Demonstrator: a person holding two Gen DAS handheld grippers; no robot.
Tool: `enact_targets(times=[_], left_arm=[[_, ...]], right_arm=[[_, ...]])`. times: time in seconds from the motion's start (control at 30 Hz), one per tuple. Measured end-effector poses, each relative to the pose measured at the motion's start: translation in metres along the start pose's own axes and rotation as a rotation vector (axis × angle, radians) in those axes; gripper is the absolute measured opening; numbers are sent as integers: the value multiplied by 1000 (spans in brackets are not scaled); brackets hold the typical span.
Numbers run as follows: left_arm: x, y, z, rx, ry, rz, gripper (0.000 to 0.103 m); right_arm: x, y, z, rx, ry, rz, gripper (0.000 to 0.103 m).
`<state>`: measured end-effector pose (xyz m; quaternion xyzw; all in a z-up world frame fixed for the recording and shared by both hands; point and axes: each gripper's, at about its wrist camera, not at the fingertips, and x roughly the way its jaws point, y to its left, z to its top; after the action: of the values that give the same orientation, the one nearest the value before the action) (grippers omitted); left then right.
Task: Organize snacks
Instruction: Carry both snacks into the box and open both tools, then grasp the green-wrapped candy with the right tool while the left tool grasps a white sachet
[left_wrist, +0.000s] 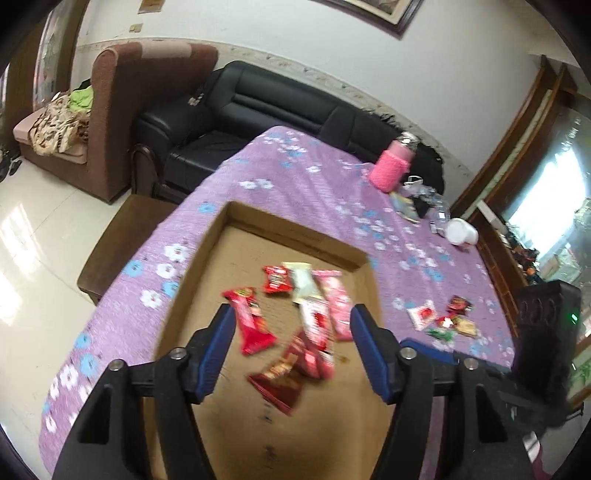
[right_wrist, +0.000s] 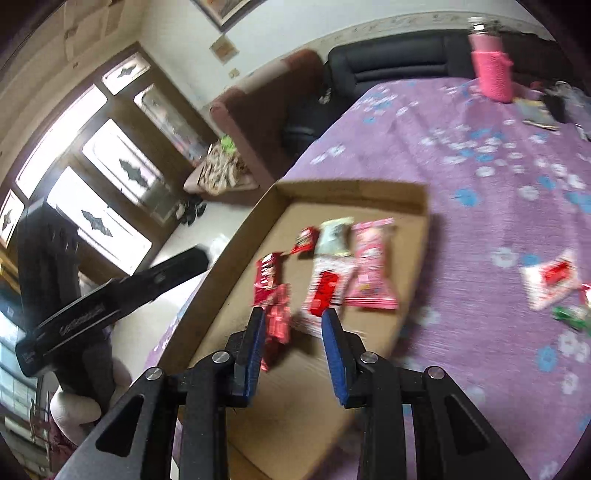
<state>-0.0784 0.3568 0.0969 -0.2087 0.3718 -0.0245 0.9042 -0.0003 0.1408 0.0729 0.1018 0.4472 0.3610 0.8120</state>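
The loose white-and-red foil snack packet (right_wrist: 550, 284), right of frame, is judged light, crinkly, best pinched by its sealed edge; left gripper (left_wrist: 291, 347) fingers wide, right gripper (right_wrist: 293, 347) fingers narrow, both empty.

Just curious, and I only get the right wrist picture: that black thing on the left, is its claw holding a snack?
Observer: No. The left claw is open with nothing pinched; packets lie in the cardboard box below it.
Visitor: Anything past the pink bottle?
Observer: A white cup lies on its side on the purple cloth.
Visitor: And on the floor beside the box?
Observer: A brown footstool stands against the cloth's edge.
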Motion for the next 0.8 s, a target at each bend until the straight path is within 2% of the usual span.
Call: enact_targets(times=[0.13,0.27,0.43,0.53,0.67,0.8], left_arm=[[-13,-35,-13,45,8,-62,71],[-17,-72,-25,95,15,-107,74],[-4,-109,-42,120,57,-153,75],[14,-128,-53,134,118,-161,75],[31,-141,-65,144,165,-167,75],[46,-145,-72,137,197,-174,75]], right_arm=[[-50,-39,-9,61,-73,-60,34],[-112,-95,-25,167,-155,-157,34],[-167,-158,-48,288,-222,-256,34],[-181,-179,-58,336,-235,-266,34],[-177,-197,-63,362,-227,-255,34],[-152,-196,-49,327,-199,-228,34]])
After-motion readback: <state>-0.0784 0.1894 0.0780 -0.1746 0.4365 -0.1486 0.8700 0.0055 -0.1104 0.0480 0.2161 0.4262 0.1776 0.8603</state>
